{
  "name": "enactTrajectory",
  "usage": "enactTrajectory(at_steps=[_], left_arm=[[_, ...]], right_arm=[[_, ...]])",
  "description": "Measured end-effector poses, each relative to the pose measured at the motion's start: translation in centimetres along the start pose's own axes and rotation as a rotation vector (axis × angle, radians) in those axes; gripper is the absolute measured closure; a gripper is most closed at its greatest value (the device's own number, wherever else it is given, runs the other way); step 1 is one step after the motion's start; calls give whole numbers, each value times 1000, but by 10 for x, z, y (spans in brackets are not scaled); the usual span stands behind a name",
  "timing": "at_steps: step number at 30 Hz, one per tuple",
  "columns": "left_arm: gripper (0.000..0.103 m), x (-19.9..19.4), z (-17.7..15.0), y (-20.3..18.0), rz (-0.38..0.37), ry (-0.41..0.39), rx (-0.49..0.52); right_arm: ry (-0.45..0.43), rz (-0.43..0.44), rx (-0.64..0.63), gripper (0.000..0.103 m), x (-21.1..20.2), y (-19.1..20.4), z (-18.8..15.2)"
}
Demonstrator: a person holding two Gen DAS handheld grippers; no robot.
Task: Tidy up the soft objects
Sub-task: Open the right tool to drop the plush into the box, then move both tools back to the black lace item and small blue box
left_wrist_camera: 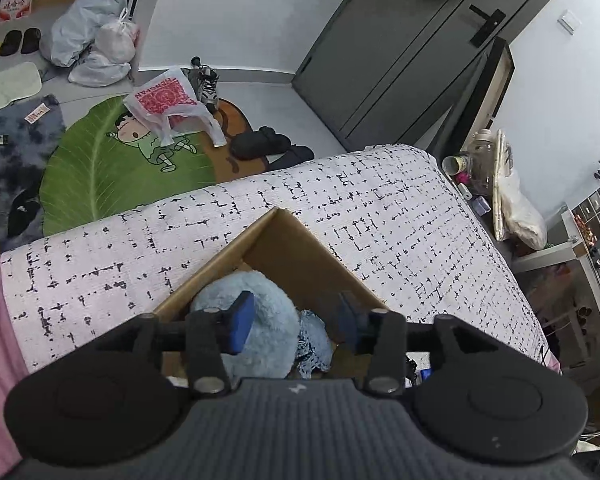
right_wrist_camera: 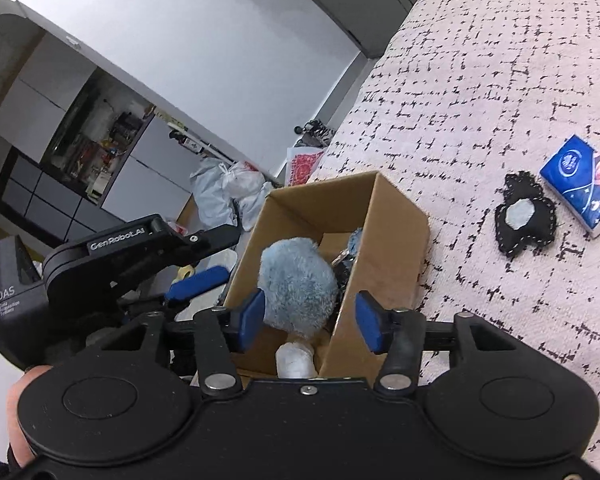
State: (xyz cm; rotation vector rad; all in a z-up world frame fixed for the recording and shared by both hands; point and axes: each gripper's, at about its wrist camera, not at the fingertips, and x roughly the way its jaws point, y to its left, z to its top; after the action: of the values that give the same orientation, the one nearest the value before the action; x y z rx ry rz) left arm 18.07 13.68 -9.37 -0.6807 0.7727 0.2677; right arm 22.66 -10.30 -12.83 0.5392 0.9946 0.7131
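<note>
Left wrist view: the left hand-held gripper (left_wrist_camera: pixel 296 322) hangs over an open cardboard box (left_wrist_camera: pixel 300 256) that sits on a bed cover (left_wrist_camera: pixel 380 208), pale with a black broken-line pattern. Its blue pads stand moderately apart and press on nothing; a fluffy light-blue plush (left_wrist_camera: pixel 268 320) lies in the box beneath and between them. A darker blue patterned soft thing (left_wrist_camera: pixel 314 340) sits beside the plush inside the box. Beyond the bed, a green leaf-shaped rug (left_wrist_camera: pixel 100 168) lies on the floor with a red-and-white plastic bag (left_wrist_camera: pixel 164 100) on it.

Right wrist view: the right hand-held gripper (right_wrist_camera: pixel 310 320) also hovers at the box (right_wrist_camera: pixel 392 216), jaws partly apart and gripping nothing; one pad is inside over the plush (right_wrist_camera: pixel 296 280), the other outside the box wall. A white soft item (right_wrist_camera: pixel 296 360) shows below the plush. The left hand-held gripper (right_wrist_camera: pixel 198 282) appears at the box's left edge. On the bed cover (right_wrist_camera: pixel 480 80), well apart from the box, lie a black soft piece with a white patch (right_wrist_camera: pixel 526 216) and just beside it a blue tissue pack (right_wrist_camera: pixel 584 188).
</note>
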Motion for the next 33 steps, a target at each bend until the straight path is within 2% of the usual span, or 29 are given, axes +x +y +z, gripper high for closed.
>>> enactTrajectory(at_steps=[8, 11, 13, 21, 28, 33], left_arm=[[35, -2, -7, -11, 52, 9, 37], [29, -4, -10, -17, 84, 4, 59], [28, -7, -12, -22, 101, -1, 72], [24, -14, -21, -45, 112, -7, 121], [24, -16, -33, -71, 104, -6, 170], [24, -15, -41, -90, 105, -4, 209]], right_arm=[[-16, -79, 28, 39, -10, -7, 6], [-31, -109, 38, 29, -17, -8, 8], [-50, -123, 43, 21, -23, -9, 10], [-103, -195, 85, 7, -39, -20, 16], [-148, -259, 134, 4, -58, -36, 23], [-178, -268, 173, 3, -71, -48, 28]])
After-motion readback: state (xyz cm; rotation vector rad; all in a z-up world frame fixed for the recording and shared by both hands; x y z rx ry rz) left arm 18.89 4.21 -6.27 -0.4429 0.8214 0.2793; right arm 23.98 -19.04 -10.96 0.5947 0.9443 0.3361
